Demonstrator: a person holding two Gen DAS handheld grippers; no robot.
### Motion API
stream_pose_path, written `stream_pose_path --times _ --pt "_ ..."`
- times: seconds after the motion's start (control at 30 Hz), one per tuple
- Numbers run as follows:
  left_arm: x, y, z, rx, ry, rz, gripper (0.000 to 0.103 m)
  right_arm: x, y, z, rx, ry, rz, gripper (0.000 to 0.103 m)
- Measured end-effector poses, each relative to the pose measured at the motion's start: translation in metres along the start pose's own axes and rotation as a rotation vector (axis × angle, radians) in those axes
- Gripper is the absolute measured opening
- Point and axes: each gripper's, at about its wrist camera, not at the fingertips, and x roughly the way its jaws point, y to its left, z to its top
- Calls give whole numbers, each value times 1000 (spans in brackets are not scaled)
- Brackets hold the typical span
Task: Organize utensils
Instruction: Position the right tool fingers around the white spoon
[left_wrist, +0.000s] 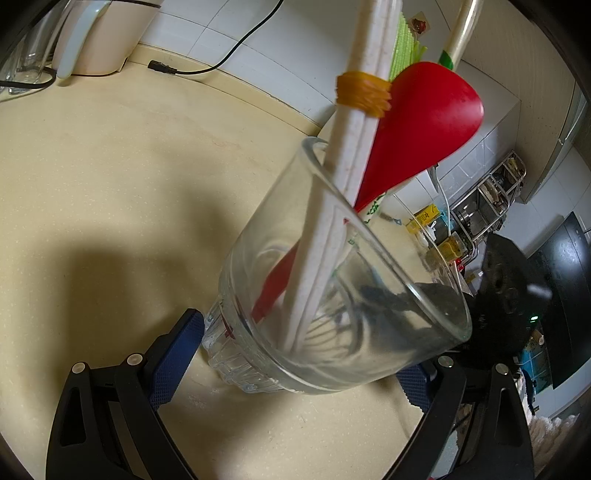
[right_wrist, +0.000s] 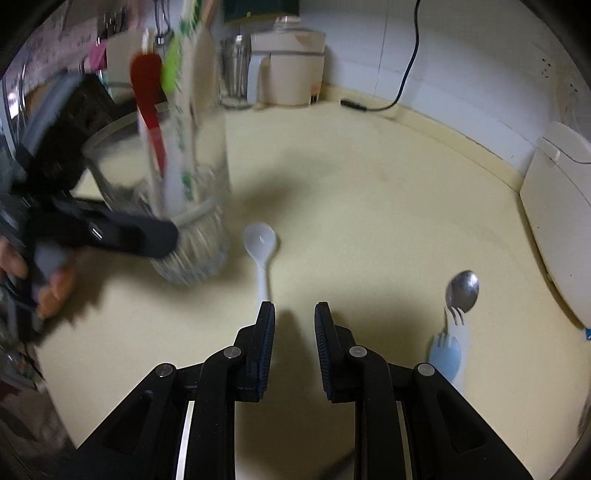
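Only in right view, white spoon (right_wrist: 259, 240) ahead of empty part-open jaws, left jaws clamping glass (left_wrist: 332, 280).

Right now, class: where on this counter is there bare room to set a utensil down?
Bare counter stretches between the glass and the cream appliance, back to the black cable. Crowded: the white spoon beside the glass, and the metal spoon with the blue spork lower right.

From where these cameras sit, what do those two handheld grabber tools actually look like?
Both look alike. The right gripper has two black, angular plastic arms with round silver pivot pins, ending in flat fingers faced with dark blue, finely textured pads. The left gripper shows the same black arms, silver pins and blue pads. In the right view its black body is blurred, with a bare hand on it. No sleeves or cables show.
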Motion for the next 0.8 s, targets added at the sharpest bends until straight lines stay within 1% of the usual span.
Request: stream_pose_path --times 0.07,0.2,0.27,0.33,0.4,0.6,0.7,0.8 --pt "0 0 0 0 0 0 96 0 6 3 -7 -15 43 22" --pt "0 0 0 0 0 0 96 17 16 12 -50 18 30 22" --pt "0 0 0 0 0 0 96 27 16 13 -35 41 12 22" --pt "0 0 0 0 0 0 96 31 12 16 2 42 12 12" --pt "0 0 0 0 0 0 96 32 8 16 37 41 2 9" --pt "0 0 0 0 0 0 96 21 -7 3 110 41 -50 7" --pt "0 0 0 0 0 0 96 13 -13 -8 128 44 -56 7" --pt "0 0 0 0 0 0 96 3 -9 -21 122 36 -35 8"
